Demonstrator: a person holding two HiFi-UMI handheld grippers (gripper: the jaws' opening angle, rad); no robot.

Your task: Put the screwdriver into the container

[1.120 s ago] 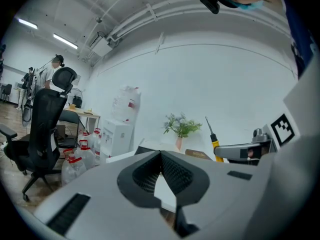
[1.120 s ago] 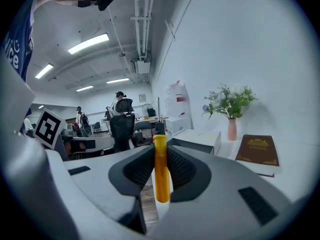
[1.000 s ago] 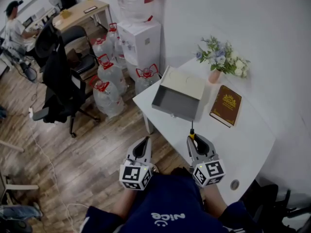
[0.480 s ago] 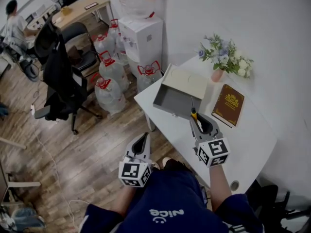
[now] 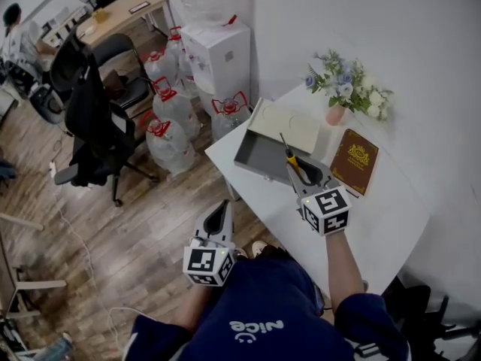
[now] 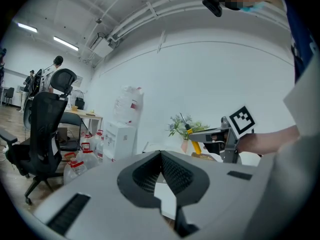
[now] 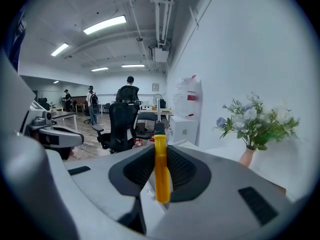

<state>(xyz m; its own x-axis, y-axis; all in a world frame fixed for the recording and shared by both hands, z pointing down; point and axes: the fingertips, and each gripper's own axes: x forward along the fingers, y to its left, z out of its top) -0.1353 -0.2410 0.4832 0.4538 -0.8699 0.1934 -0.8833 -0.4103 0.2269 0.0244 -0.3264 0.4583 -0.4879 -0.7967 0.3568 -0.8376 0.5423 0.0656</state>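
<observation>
**Item 1. Left gripper** [image 5: 219, 218]: nearest the person, well short of the container and off the table edge, over the wooden floor. Tongs pressed together at the tips, with nothing between them. It has no part in the current step.

**Item 2. Right gripper** [image 5: 304, 173]: at the container's near right corner, raised over the table [image 5: 376, 216]. Tongs pinching the screwdriver [image 5: 289, 156] by its yellow handle. The right gripper view shows the handle standing upright between the ribbed pads.

**Item 3. Screwdriver**: held, not yet released. The dark shaft points away from the person, and in the head view it lies across the container's open right end.

**Step in hand (judgement)**: the carry is nearly complete and placement is about to begin. The next move calls for lowering the tool inside the walls and tilting it flatter so the shaft clears the raised lid. The tongs should part only once it is low enough not to bounce out.

**Item 4. Container** [image 5: 252, 160]: a grey open box with a pale lid hinged back on its far side. Its visible floor is bare, and the right end is partly covered by the gripper and tool.

**Item 5. Book** [image 5: 353, 162]: brown, flat on the table, just right of the container.

**Item 6. Flowers** [image 5: 342, 89]: in a small pink vase, beyond the container to its right, near the wall.

**Item 7. Water bottles** [image 5: 169, 145]: on the floor, left of the container and beyond it.
</observation>
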